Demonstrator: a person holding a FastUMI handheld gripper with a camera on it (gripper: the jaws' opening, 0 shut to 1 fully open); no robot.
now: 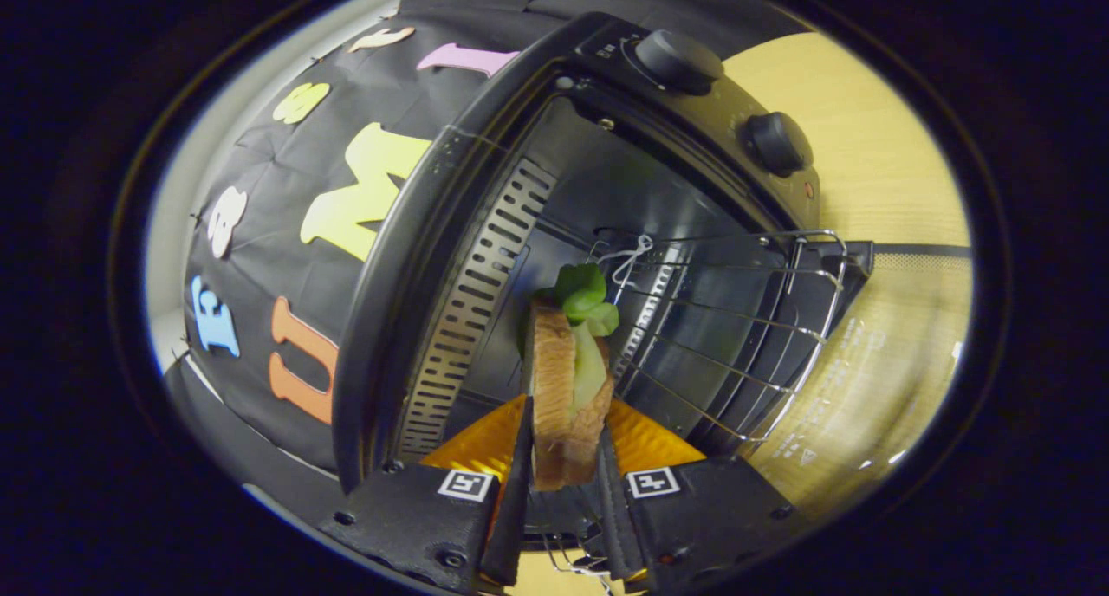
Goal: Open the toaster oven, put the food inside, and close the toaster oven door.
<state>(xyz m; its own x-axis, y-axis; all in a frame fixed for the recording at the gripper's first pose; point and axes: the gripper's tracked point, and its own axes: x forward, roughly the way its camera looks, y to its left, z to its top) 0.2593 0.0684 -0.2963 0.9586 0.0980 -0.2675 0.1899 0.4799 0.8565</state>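
My gripper [565, 444] is shut on a sandwich [565, 379], two slices of bread with green lettuce sticking out at its far end. The view is rolled to one side. The black toaster oven [450, 232] stands open just ahead of the fingers, and the sandwich's far end reaches into its dark cavity. A wire rack [736, 336] sits pulled partway out, beside the sandwich. The glass door [875, 371] hangs open, lying flat over the wooden table. Two knobs [680, 59] sit on the oven's control panel.
A slotted metal wall [476, 301] lines one side of the cavity, close to the sandwich. The light wooden table [875, 145] shows beyond the control panel. Black cloth wall [286, 258] stands behind the oven.
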